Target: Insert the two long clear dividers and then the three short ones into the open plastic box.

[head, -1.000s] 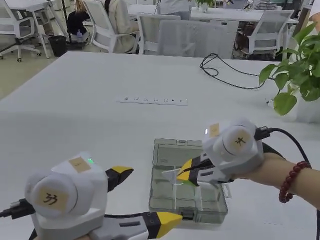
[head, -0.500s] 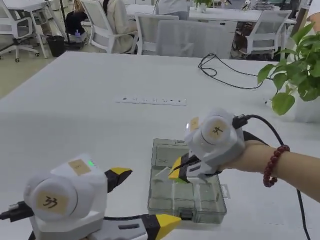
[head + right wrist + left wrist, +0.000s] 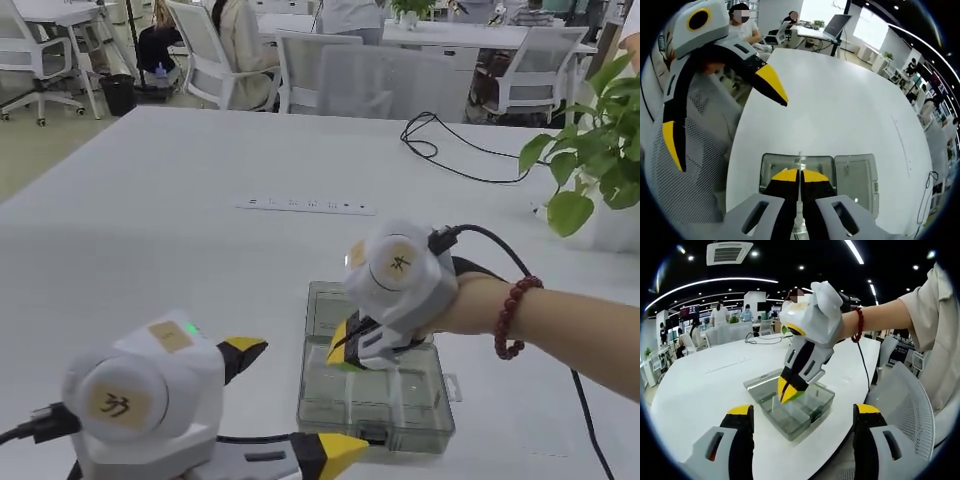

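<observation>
Seating a clear divider (image 3: 800, 161) in the open plastic box (image 3: 372, 428) looks to be the step in hand; the right gripper (image 3: 340, 356) hangs tip-down over the box, towards its left side in the head view, jaws pressed almost together on the thin sheet, which shows edge-on between them in the right gripper view; whether this piece is long or short I cannot tell, though faint partition lines suggest some are already in; the box lies on the white table (image 3: 200, 250) close before the person; the left gripper (image 3: 295, 400) hovers near the box, jaws spread wide and empty; the next move likely calls for lining the sheet's ends with the wall slots, pressing straight down, and letting go only once it seats.
</observation>
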Tool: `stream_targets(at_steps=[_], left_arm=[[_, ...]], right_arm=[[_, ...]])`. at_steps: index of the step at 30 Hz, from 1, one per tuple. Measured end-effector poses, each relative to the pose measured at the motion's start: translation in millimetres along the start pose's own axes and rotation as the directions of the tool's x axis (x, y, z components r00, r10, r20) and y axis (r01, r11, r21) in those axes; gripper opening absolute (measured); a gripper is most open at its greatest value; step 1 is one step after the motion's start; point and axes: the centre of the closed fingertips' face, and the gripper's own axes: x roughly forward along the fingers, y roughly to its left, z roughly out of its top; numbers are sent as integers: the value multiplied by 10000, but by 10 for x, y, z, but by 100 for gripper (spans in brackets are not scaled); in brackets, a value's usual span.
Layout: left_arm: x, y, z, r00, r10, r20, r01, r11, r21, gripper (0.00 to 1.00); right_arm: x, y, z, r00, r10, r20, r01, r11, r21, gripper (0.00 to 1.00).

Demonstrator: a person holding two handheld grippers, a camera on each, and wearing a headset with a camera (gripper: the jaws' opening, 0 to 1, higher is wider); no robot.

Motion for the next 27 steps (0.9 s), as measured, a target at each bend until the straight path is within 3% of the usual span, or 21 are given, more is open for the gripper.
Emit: stream_targets(at_steps=[9, 19, 27], left_arm=[[-14, 17, 26, 9999, -4, 155, 8, 9995, -300, 82], [-15, 21, 16, 9999, 90, 60, -89, 9998, -183, 82], [-26, 20, 12, 9999, 156, -5, -156, 9999, -55, 82]], right_arm=[[103, 34, -41, 9988, 329, -355, -345, 9983, -463, 2], [196, 39, -85, 9978, 334, -572, -369, 9974, -620, 2], [244, 29, -114, 9978, 255, -614, -271, 9993, -270, 2]])
